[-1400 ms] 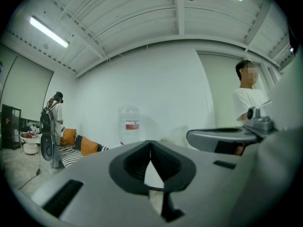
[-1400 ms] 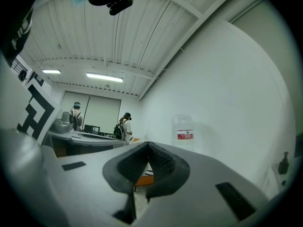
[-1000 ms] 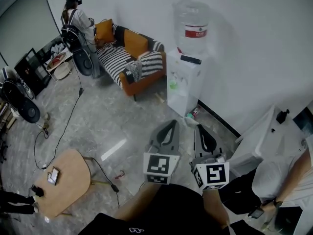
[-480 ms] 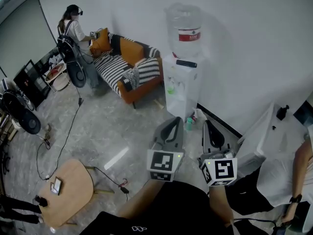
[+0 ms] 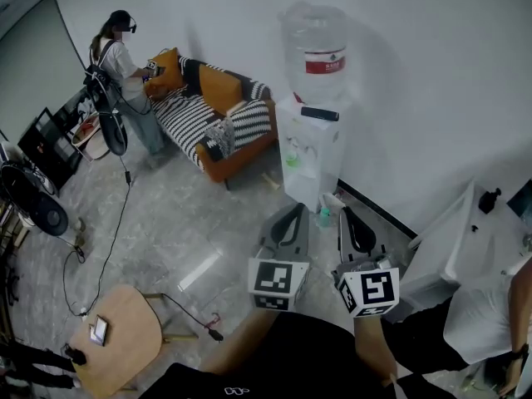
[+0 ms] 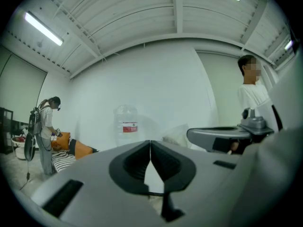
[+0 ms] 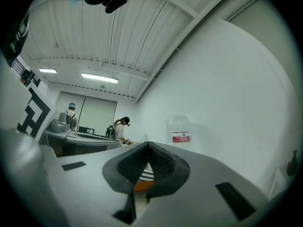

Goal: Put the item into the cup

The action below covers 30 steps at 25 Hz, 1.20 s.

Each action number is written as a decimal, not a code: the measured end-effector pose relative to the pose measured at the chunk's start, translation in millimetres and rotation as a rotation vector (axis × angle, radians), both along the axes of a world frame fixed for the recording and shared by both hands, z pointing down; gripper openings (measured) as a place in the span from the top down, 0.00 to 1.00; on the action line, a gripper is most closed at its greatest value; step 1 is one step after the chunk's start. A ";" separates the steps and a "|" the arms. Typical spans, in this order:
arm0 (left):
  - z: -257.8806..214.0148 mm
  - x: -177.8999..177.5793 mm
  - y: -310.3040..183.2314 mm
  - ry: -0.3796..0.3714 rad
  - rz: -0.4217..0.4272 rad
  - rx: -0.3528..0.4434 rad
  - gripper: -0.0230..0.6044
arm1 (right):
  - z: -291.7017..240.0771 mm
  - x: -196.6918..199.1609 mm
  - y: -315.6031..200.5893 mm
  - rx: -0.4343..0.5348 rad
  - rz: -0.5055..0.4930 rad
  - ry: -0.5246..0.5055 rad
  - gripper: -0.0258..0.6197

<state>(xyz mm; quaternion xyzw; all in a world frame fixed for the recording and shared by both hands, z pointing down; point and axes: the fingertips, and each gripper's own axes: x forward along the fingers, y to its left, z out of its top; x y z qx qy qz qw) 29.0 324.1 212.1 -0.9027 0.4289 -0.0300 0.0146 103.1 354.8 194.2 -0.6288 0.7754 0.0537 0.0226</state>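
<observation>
Neither a cup nor an item for it can be made out for certain. Both grippers are held side by side over the grey floor, pointing toward the water dispenser (image 5: 311, 155). My left gripper (image 5: 293, 211) is shut with nothing in it; its jaws meet tip to tip in the left gripper view (image 6: 150, 144). My right gripper (image 5: 347, 214) is shut and empty too, its jaws also closed in the right gripper view (image 7: 148, 146). A small greenish bottle (image 5: 322, 216) stands on the floor between the two gripper tips and the dispenser's foot.
An orange and striped sofa (image 5: 213, 110) stands left of the dispenser, with a person (image 5: 116, 65) beside it. A round wooden table (image 5: 120, 346) is at lower left, cables trailing over the floor. A white table (image 5: 453, 248) and a seated person (image 5: 490, 314) are at right.
The view has swung so the dispenser sits more central. Both grippers stay shut and keep their place side by side. The person by the sofa has shifted a little.
</observation>
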 end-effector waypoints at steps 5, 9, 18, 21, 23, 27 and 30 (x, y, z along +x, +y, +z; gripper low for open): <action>26.0 -6.6 -62.1 0.014 0.005 -0.099 0.94 | -4.2 -6.1 -56.6 0.006 0.009 0.028 0.94; 43.1 -4.0 -110.1 0.022 0.001 -0.176 0.94 | -4.5 2.2 -97.5 0.006 0.037 0.005 0.94; 64.2 -9.1 -210.7 0.016 -0.002 -0.245 0.94 | 11.8 5.0 -197.7 -0.054 0.064 -0.029 0.94; 67.6 -16.2 -241.7 0.016 -0.008 -0.262 0.94 | 13.2 2.3 -228.8 -0.069 0.068 -0.032 0.94; 69.3 -20.4 -263.2 0.021 -0.011 -0.270 0.94 | 12.8 -1.5 -251.5 -0.079 0.065 -0.030 0.94; 72.6 -27.4 -308.3 0.038 -0.015 -0.284 0.94 | 12.5 -11.8 -296.6 -0.087 0.052 -0.020 0.94; 72.2 -33.1 -338.3 0.052 -0.023 -0.276 0.94 | 13.8 -18.4 -324.3 -0.095 0.042 -0.007 0.94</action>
